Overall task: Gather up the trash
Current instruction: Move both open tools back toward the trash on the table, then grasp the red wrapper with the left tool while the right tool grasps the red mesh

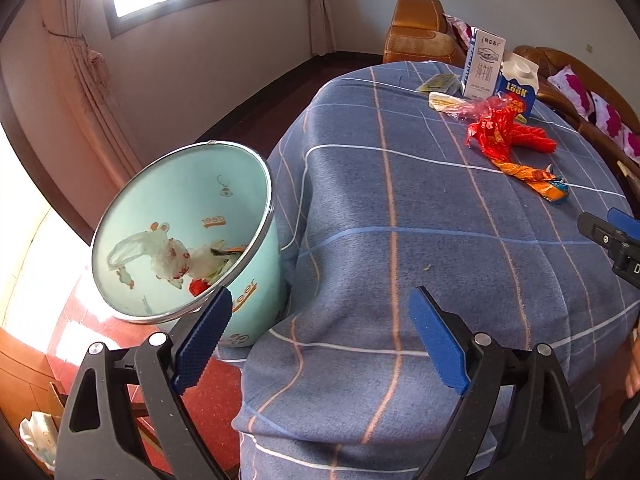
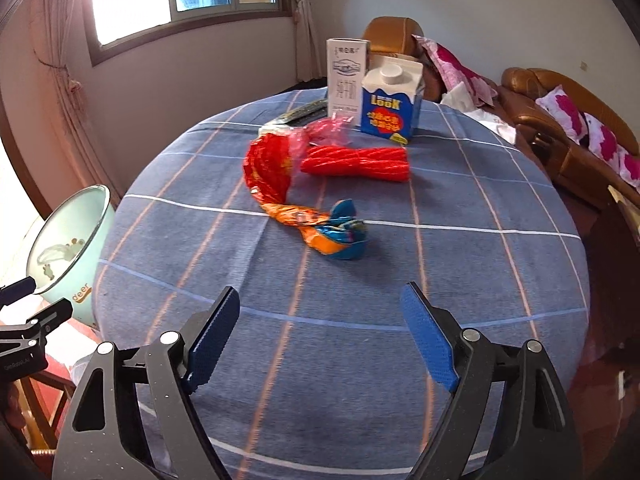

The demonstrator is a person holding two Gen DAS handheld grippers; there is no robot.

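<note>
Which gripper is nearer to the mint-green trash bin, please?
Left. The left gripper hangs open beside the mint-green trash bin, one finger overlapping its rim. The right gripper is open over the tablecloth, farther from the bin.

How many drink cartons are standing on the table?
2, both at the far edge: a tall white milk carton, and a shorter blue LOOK carton right beside it. More might sit hidden behind them.
</note>
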